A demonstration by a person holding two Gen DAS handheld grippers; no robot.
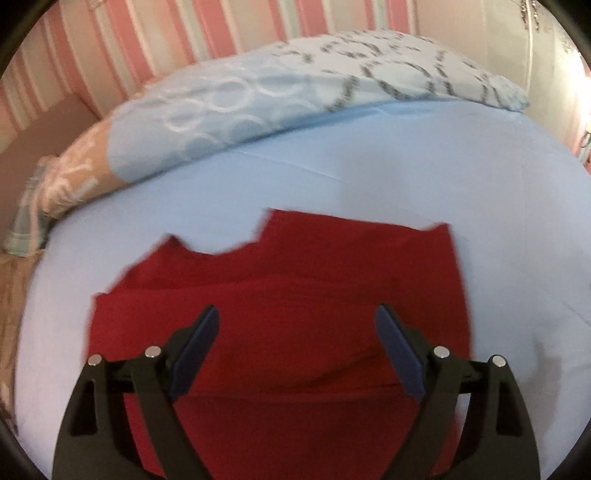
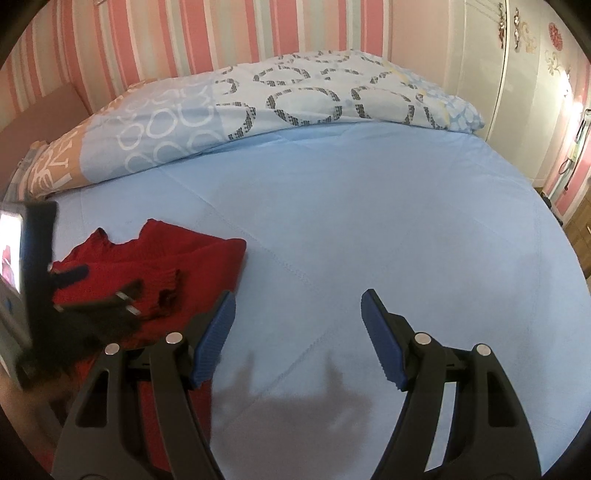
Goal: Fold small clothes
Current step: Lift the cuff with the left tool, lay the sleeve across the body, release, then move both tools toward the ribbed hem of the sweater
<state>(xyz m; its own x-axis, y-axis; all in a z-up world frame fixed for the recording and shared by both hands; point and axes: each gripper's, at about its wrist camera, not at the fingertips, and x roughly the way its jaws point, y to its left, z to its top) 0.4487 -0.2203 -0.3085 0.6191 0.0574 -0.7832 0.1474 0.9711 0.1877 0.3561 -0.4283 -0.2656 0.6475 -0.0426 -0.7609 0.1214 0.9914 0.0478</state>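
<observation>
A red knitted garment [image 1: 280, 295] lies partly folded on the light blue bed sheet [image 1: 332, 177]. My left gripper [image 1: 297, 314] is open and hovers over the garment's middle, holding nothing. In the right wrist view the garment [image 2: 192, 258] lies at the left, with a ribbed cuff [image 2: 170, 286] folded over it. The left gripper [image 2: 92, 284] shows there, blurred, above the garment. My right gripper [image 2: 298, 299] is open and empty over bare sheet [image 2: 369, 203], just right of the garment.
A folded patterned duvet [image 2: 277, 99] lies along the far side of the bed against a pink striped wall [image 2: 184, 33]. A white wardrobe [image 2: 517, 92] stands at the right. The bed's right edge [image 2: 569, 251] drops to a wooden floor.
</observation>
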